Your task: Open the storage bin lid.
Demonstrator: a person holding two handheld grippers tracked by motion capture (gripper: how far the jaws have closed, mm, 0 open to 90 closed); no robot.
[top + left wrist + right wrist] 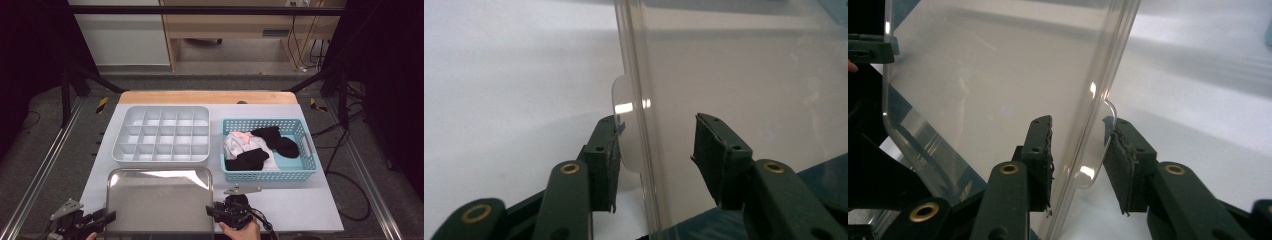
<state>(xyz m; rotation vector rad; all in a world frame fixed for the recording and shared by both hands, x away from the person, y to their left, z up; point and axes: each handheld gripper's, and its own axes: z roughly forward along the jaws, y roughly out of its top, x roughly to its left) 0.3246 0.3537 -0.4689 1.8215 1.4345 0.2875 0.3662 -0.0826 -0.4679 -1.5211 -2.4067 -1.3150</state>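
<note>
My left tool and right tool stand open, each astride a tab of the lid. The lid is probably light, stiff, slippery plastic; I grip at the tabs.

Both tongs sit low at the near edge, left tongs and right tongs gaping, pointing inward.

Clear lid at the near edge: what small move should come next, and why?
Probably closing both tongs. The left tongs and right tongs each straddle a side rim of the clear lid, jaws open with a gap showing, so neither grips it yet. The white divided tray sits uncovered behind.
</note>
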